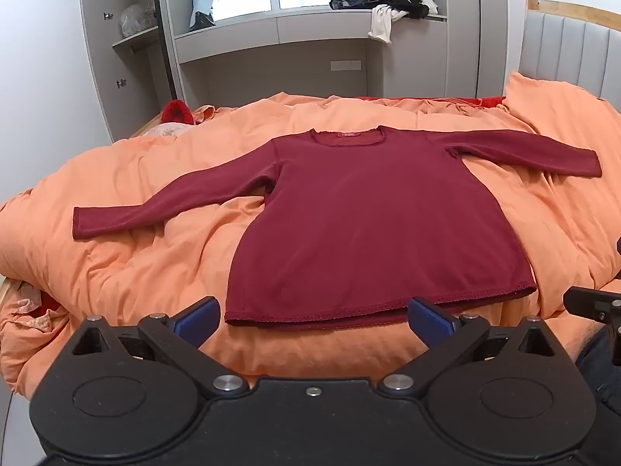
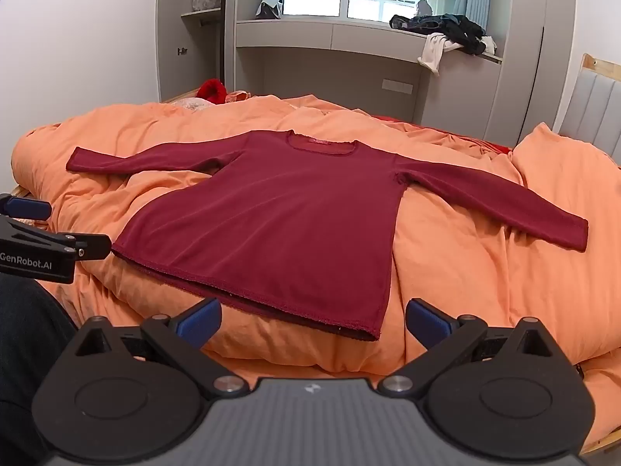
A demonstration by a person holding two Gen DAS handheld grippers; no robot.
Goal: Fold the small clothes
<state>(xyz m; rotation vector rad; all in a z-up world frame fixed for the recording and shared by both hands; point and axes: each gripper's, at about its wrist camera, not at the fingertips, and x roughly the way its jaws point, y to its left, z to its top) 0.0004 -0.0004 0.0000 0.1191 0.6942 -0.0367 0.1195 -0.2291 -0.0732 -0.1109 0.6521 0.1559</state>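
Observation:
A dark red long-sleeved top (image 1: 372, 225) lies flat on the orange duvet (image 1: 155, 264), front up, both sleeves spread out, neckline away from me. It also shows in the right wrist view (image 2: 279, 225). My left gripper (image 1: 314, 320) is open and empty, just short of the top's hem. My right gripper (image 2: 312, 318) is open and empty, near the hem's right corner. The left gripper also shows at the left edge of the right wrist view (image 2: 50, 233), beside the hem's left corner.
The bed has a grey padded headboard (image 1: 574, 54) at the right. A grey shelf unit (image 1: 310, 31) behind the bed carries a pile of dark clothes (image 1: 384, 0). A red fluffy item (image 1: 178, 110) lies at the bed's far left. A person's dark trouser leg (image 2: 27, 341) shows low left.

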